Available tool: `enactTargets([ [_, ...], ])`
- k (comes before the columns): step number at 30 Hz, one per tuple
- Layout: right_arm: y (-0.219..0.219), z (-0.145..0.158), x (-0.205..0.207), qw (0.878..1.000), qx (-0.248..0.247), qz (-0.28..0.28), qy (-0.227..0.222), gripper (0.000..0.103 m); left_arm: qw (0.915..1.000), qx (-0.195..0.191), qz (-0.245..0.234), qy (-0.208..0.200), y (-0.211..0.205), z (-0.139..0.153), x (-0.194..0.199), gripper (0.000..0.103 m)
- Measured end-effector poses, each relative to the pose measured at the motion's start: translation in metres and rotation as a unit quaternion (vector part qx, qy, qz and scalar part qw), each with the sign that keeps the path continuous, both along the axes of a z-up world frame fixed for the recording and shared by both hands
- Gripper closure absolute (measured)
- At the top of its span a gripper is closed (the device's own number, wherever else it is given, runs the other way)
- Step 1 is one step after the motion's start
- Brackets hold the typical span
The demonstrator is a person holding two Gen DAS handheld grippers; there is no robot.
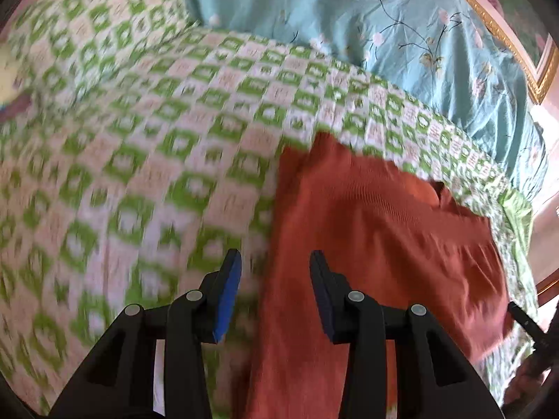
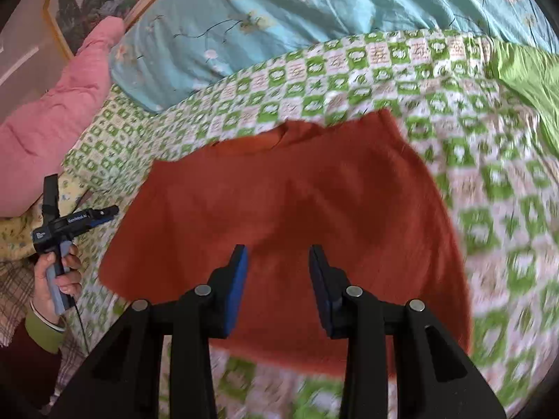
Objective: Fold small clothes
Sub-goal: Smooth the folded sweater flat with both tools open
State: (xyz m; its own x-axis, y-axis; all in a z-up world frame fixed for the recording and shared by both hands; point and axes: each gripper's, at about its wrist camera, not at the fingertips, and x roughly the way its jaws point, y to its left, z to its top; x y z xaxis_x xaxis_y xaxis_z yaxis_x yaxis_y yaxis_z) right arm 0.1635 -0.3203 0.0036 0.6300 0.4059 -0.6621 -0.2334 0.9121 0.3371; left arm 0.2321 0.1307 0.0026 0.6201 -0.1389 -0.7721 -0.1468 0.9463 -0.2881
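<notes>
A rust-orange knitted top point(image 2: 297, 202) lies spread flat on a green-and-white checked bedspread point(image 2: 506, 209), its neckline toward the far side. In the right wrist view my right gripper point(image 2: 277, 265) hovers open above the top's near half, with nothing between its blue pads. In the left wrist view the top point(image 1: 384, 244) fills the lower right. My left gripper point(image 1: 276, 272) is open over the top's left edge, one finger above the bedspread point(image 1: 139, 174), and holds nothing. A hand holds the left gripper point(image 2: 104, 213) at the left, just beside the top.
A light blue floral quilt point(image 2: 279, 7) is bunched along the far side of the bed. A pink padded bundle point(image 2: 59, 115) and a yellow patterned cloth point(image 2: 21, 237) lie at the left. A gold-framed picture point(image 1: 517, 45) stands behind the bed.
</notes>
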Motion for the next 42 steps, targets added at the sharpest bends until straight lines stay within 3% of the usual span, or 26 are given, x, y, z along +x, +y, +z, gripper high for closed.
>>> enactTargets([
  [8, 0.013, -0.022, -0.035, 0.999, 0.022, -0.007, 0.023, 0.064, 0.9971, -0.074, -0.012, 0.008, -0.017, -0.013, -0.072, 0.062],
  [14, 0.024, -0.029, -0.051, 0.999, 0.033, -0.004, 0.029, 0.060, 0.9896, -0.130, -0.050, 0.035, -0.044, -0.028, -0.096, 0.061],
  [17, 0.027, -0.030, -0.057, 0.999, 0.040, -0.002, 0.031, 0.059, 0.9886, -0.130, -0.062, 0.045, -0.060, -0.034, -0.103, 0.059],
  [22, 0.030, -0.030, -0.063, 0.998, 0.046, 0.001, 0.033, 0.059, 0.9819, -0.173, -0.054, 0.056, -0.064, -0.048, -0.109, 0.053],
  [34, 0.032, -0.023, -0.070, 0.998, 0.054, 0.001, 0.027, 0.058, 0.9734, -0.225, 0.017, 0.040, -0.036, -0.064, -0.086, 0.049],
  [38, 0.035, -0.023, -0.069, 0.998, 0.054, 0.007, 0.027, 0.058, 0.9683, -0.245, 0.047, 0.016, -0.017, -0.069, -0.077, 0.058],
  [42, 0.033, -0.021, -0.063, 0.998, 0.052, 0.011, 0.025, 0.058, 0.9704, -0.234, 0.059, 0.007, -0.011, -0.067, -0.064, 0.063],
])
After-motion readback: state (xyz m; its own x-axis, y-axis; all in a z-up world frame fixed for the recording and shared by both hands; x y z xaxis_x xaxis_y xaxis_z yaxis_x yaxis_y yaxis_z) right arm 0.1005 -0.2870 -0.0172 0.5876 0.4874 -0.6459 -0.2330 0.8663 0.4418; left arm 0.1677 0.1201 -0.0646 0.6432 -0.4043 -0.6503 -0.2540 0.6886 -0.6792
